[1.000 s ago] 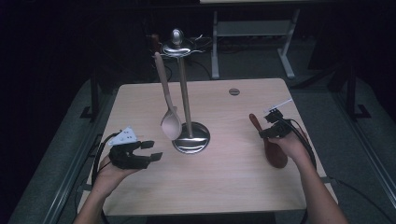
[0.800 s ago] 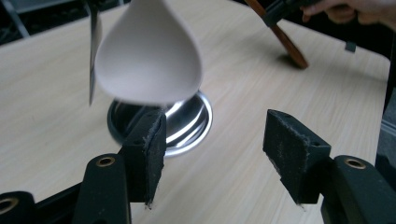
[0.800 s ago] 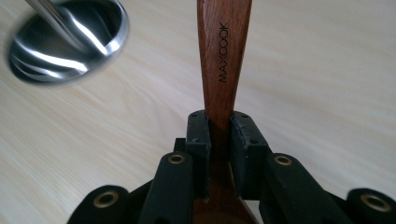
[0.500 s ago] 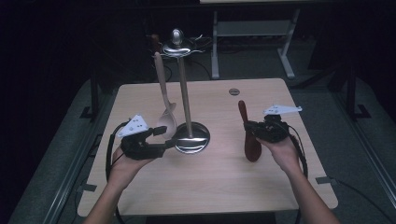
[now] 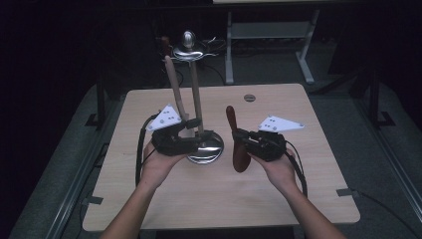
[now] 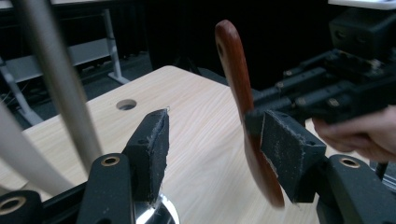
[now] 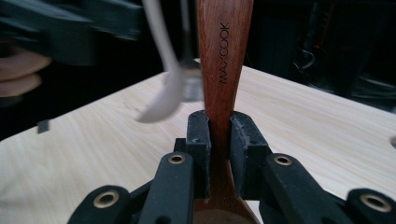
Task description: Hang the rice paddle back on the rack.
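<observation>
A dark reddish wooden spatula (image 5: pixel 230 119) stands nearly upright, handle up, with my right gripper (image 5: pixel 243 141) shut on its neck. The right gripper view shows the pads (image 7: pixel 200 140) pressed on both sides of the spatula (image 7: pixel 224 56). My left gripper (image 5: pixel 195 142) hovers over the foot of a metal utensil stand (image 5: pixel 208 153), jaws open and just closing a little, nothing between them. In the left gripper view the left gripper (image 6: pixel 212 149) faces the spatula (image 6: pixel 233 60) a short way ahead. A pale wooden spoon (image 5: pixel 174 84) hangs from the stand's top.
The light wooden table (image 5: pixel 298 189) has a round cable hole (image 5: pixel 249 97) near its far edge. The stand's pole (image 6: pixel 56 79) rises close on the left gripper's left side. A grey metal frame (image 5: pixel 268 35) stands on the dark floor beyond.
Both hands have risen and come inward toward the stand. The right gripper has brought the spatula from the table's right side to just right of the stand's foot and tipped it upright.
</observation>
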